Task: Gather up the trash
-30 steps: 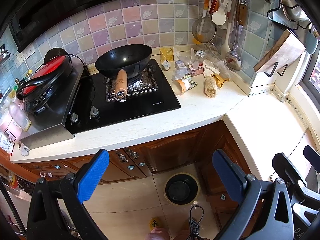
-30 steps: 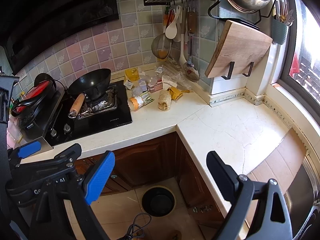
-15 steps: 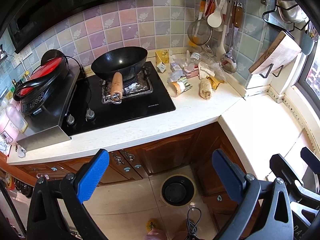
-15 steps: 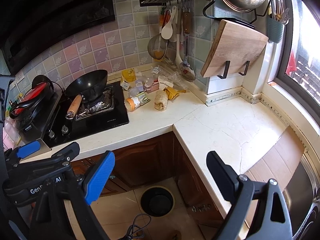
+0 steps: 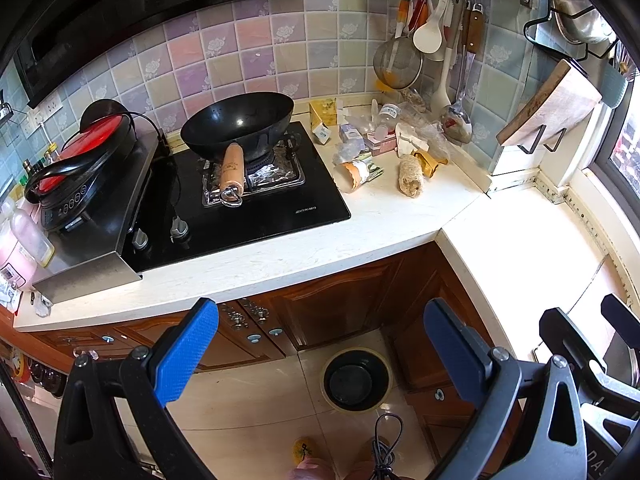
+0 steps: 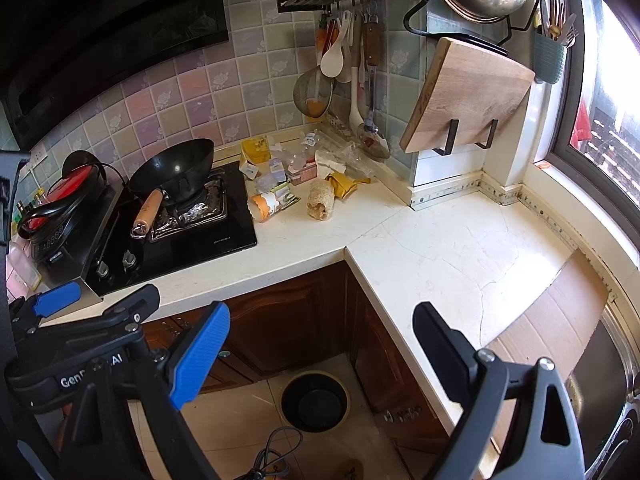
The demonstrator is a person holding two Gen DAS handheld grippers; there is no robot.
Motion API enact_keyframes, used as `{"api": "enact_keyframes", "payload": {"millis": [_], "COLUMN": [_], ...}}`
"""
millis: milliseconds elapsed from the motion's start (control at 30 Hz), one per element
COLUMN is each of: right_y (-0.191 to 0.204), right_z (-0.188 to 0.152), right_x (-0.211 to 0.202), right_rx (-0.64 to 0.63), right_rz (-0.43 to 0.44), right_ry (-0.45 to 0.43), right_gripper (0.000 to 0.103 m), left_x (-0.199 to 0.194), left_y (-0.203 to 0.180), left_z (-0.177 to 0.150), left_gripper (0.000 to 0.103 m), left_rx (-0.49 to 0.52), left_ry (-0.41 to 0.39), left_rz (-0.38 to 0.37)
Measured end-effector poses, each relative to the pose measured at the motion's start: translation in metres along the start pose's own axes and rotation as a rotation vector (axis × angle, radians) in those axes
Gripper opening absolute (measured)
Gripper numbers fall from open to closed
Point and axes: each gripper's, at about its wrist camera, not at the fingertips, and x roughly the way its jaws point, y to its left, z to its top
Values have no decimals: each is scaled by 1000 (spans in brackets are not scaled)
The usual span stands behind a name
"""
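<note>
Blue-padded, both grippers hang spread and empty: left gripper (image 5: pixel 320 354), right gripper (image 6: pixel 320 354). Both have drawn slightly back; the trash pile (image 5: pixel 380 152), probably wrappers, lies untouched beside the stove (image 5: pixel 240 208).

Right gripper (image 6: pixel 320 354) is hanging above the floor in front of the cabinets, jaws spread wide, nothing between them. Left gripper (image 6: pixel 56 304) is showing at the left edge; can't tell its jaw state. Trash pile (image 6: pixel 298 178) is sitting on the countertop (image 6: pixel 440 248) in the tiled corner, just right of the stove: paper cup (image 6: pixel 265 207) lying on its side, loofah-like roll (image 6: pixel 320 199) beside it, yellow wrapper (image 6: pixel 344 185) touching the roll. Wok (image 6: pixel 176 170) is resting on the burner. Round bin (image 6: pixel 315 400) is standing on the floor below the counter corner.
</note>
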Motion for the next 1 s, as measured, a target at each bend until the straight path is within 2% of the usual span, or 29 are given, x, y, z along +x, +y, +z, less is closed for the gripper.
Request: {"api": "enact_keyframes", "payload": {"millis": [567, 1000], "right_y": [2, 10], "right_z": [0, 1], "right_x": [0, 4], "right_rx": [4, 26], "right_rz": [-1, -33], "right_ry": [-1, -17], "right_gripper": [93, 94], "left_x": [2, 12], "left_y": [-2, 17], "left_z": [-1, 13], "left_gripper": [101, 101], "left_rx": [6, 45], "left_ry": [-1, -24], "left_rz": [-2, -31]}}
